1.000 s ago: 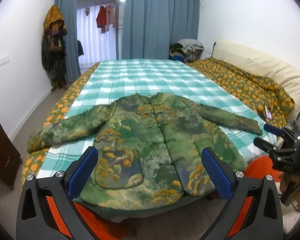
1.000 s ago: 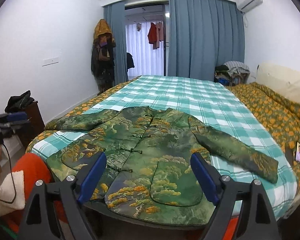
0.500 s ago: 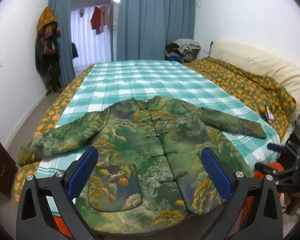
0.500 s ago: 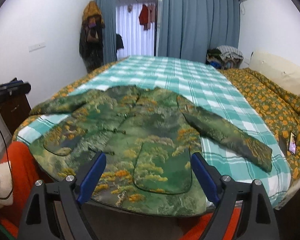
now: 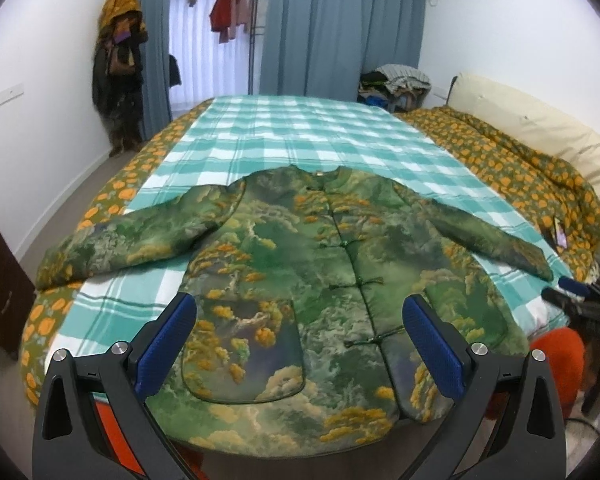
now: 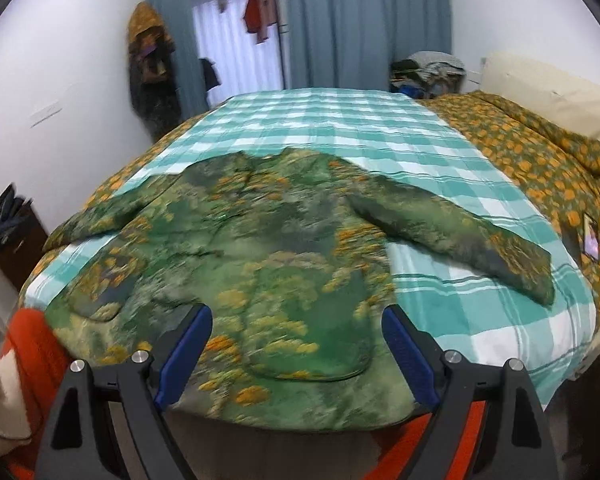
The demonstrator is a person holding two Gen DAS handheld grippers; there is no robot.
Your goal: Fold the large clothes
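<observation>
While both grippers hang above the near edge of a bed (image 5: 340, 136), a green jacket (image 5: 300, 272) with orange tree patterns lies flat on the teal checked sheet (image 5: 300, 132), front up and buttoned, its hem at the edge nearest the cameras. Both sleeves stretch out sideways; the left sleeve (image 5: 132, 240) reaches the orange-flowered quilt (image 5: 520, 168) at the bed's side. The left gripper (image 5: 300, 344) has its blue-padded jaws spread wide with nothing between them, framing the jacket's lower front and one patch pocket (image 5: 244, 344). The right gripper (image 6: 296, 352) is likewise spread wide and empty, over the other pocket (image 6: 312, 328); its view is blurred. In the left view the right gripper's tips show at the far right edge. A phone (image 6: 591, 240) lies on the quilt. Blue curtains (image 5: 340, 28) hang behind.
</observation>
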